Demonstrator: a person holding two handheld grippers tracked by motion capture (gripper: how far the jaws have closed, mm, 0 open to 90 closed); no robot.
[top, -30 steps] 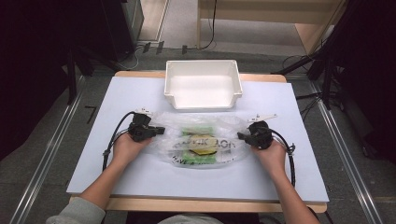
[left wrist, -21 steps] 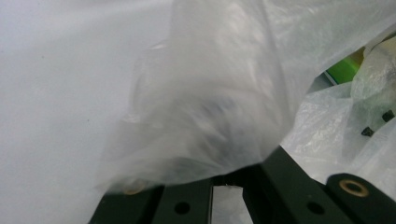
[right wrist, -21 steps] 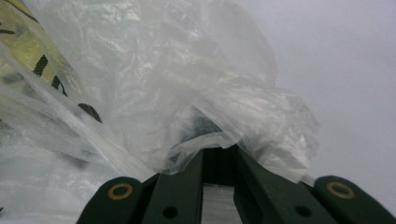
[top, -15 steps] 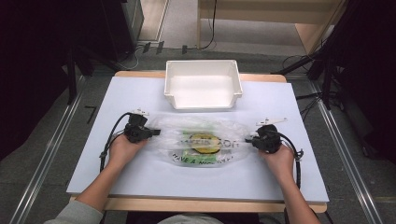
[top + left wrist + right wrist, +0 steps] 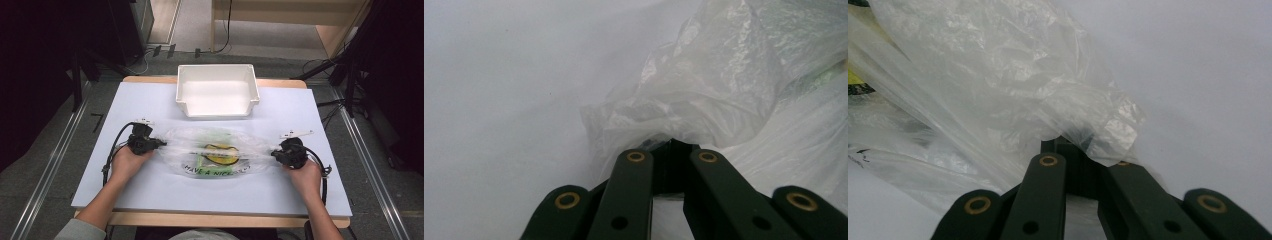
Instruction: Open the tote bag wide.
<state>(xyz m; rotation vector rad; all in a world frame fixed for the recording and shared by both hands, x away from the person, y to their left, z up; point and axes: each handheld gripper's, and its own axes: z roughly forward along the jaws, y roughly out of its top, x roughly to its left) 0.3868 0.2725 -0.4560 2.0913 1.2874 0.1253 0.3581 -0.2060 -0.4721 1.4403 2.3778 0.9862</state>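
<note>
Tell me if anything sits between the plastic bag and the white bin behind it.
Nothing visible does. The plastic bag lies stretched between the left gripper and right gripper, and only bare table separates it from the white bin.

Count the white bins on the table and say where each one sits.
1. The white bin sits at the far middle of the table, beyond the clear plastic bag stretched between the two grippers. Nothing visible inside it.
</note>
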